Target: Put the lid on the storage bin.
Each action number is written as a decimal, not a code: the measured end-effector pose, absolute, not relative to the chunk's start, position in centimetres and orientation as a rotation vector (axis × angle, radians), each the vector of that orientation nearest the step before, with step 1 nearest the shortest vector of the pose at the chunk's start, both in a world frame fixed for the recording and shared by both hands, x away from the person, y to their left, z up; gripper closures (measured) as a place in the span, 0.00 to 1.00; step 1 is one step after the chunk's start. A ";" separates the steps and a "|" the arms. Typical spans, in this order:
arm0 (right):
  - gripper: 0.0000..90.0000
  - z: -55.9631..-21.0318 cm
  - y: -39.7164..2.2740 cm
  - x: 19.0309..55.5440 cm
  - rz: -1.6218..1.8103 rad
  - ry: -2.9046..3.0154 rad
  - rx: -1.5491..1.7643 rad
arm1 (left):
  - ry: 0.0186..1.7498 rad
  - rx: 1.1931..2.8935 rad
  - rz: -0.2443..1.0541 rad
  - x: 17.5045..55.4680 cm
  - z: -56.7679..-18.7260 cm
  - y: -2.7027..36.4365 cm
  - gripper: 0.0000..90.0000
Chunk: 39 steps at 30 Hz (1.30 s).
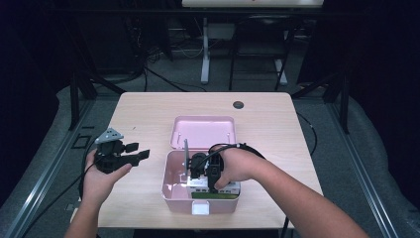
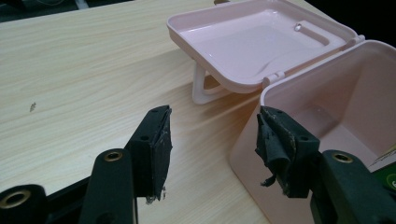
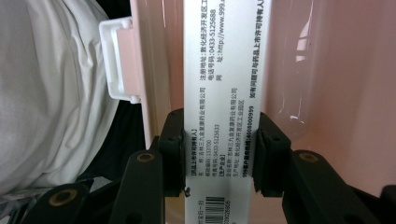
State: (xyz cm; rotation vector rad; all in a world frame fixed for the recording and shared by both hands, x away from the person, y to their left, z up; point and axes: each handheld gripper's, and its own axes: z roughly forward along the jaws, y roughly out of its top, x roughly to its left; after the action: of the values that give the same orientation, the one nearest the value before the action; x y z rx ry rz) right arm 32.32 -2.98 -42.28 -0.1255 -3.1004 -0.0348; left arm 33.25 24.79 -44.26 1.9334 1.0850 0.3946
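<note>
Right gripper (image 3: 218, 154) is down inside the pink box (image 1: 171, 191), near its front wall, jaws clamped on both sides of a white printed carton (image 3: 224, 93). Left gripper (image 2: 212, 149) hangs over the table (image 1: 148, 106) left of the box, jaws wide, nothing between. Beyond, the box lid (image 1: 203, 131) lies folded open.

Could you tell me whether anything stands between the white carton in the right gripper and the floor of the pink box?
Nothing visible does. The right gripper grips the carton inside the open box, its lid folded back. The box floor under it is hidden.
</note>
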 end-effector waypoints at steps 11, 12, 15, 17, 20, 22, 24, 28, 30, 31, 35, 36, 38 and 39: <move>0.68 -43.4 -2.8 32.5 -0.037 -3.080 -0.113 | 1.088 1.922 0.407 33.1 -43.9 25.2 0.50; 0.68 -43.4 -2.8 32.5 -0.037 -3.080 -0.113 | 1.088 1.922 0.407 33.1 -43.9 25.2 0.50; 0.68 -44.0 -2.7 32.5 -0.023 -3.074 -0.100 | 1.089 1.911 0.405 33.1 -43.8 25.4 0.50; 0.68 -44.2 -2.7 32.5 -0.019 -3.078 -0.099 | 1.089 1.913 0.404 33.1 -43.8 25.4 0.50; 0.68 -44.3 -2.6 32.6 -0.021 -3.081 -0.094 | 1.088 1.918 0.402 33.1 -43.8 25.4 0.50; 0.68 -44.4 -2.5 32.6 -0.020 -3.082 -0.092 | 1.088 1.911 0.403 33.1 -43.7 25.5 0.50; 0.68 -44.5 -2.5 32.5 -0.016 -3.080 -0.089 | 1.093 1.901 0.407 33.0 -43.7 25.6 0.50; 0.68 -45.2 -2.5 32.6 -0.032 -3.063 -0.104 | 1.093 1.905 0.407 33.1 -43.8 25.5 0.50; 0.68 -45.5 -2.5 32.5 -0.018 -3.062 -0.095 | 1.090 1.913 0.400 33.1 -43.9 25.3 0.50; 0.68 -45.6 -2.5 32.5 -0.009 -3.062 -0.093 | 1.084 1.921 0.403 33.1 -43.9 25.2 0.50; 0.68 -45.8 -2.5 32.6 -0.007 -3.067 -0.086 | 1.081 1.928 0.399 33.1 -43.9 25.1 0.50; 0.68 -45.9 -2.4 32.6 -0.007 -3.066 -0.085 | 1.082 1.926 0.400 33.2 -44.0 25.1 0.50; 0.68 -46.0 -2.4 32.6 -0.002 -3.070 -0.084 | 1.082 1.926 0.401 33.2 -44.0 25.1 0.50; 0.68 -46.1 -2.4 32.6 0.002 -3.069 -0.087 | 1.083 1.926 0.398 33.2 -44.0 25.1 0.50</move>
State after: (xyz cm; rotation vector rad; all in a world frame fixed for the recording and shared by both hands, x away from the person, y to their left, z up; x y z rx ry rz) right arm 32.60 -2.39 -46.08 -0.0869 -3.0686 0.0024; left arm 33.16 25.11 -43.98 1.9258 1.0830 0.3982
